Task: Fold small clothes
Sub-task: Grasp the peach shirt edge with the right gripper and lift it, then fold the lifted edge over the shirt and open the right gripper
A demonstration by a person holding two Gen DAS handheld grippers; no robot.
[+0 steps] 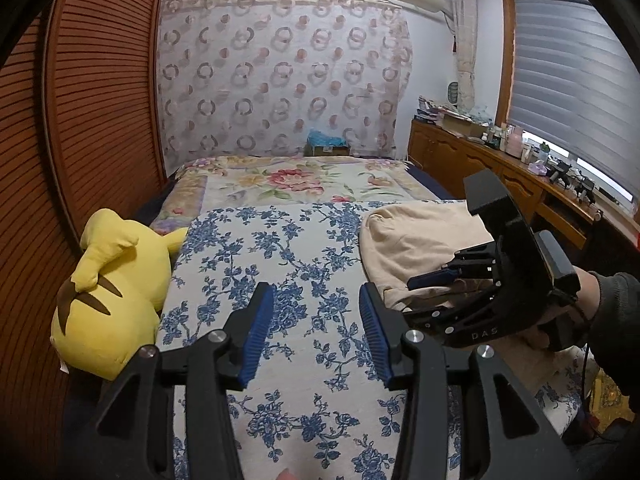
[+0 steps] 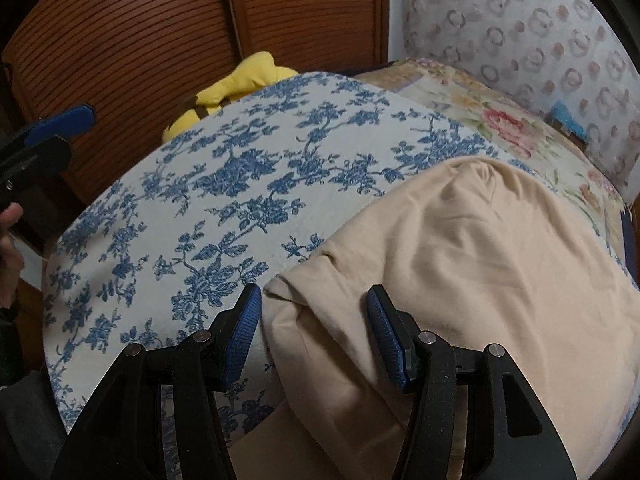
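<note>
On the blue-and-white floral bedsheet (image 1: 280,272) I see the beige, crumpled cotton garment (image 2: 460,260) lying at about 3 o'clock of the sheet's centre, edges loosely bunched. My right gripper (image 2: 314,332) points down over the garment's near-left edge, jaws apart, nothing pinched; whether the left pad touches cloth I cannot tell. My left gripper (image 1: 316,336) hangs over bare sheet at 9 o'clock of the garment, jaws apart, empty. Yellow plush toy with brown stripes (image 1: 112,296) sits at the sheet's 9 o'clock edge, against the brown slatted wooden door (image 1: 92,120).
</note>
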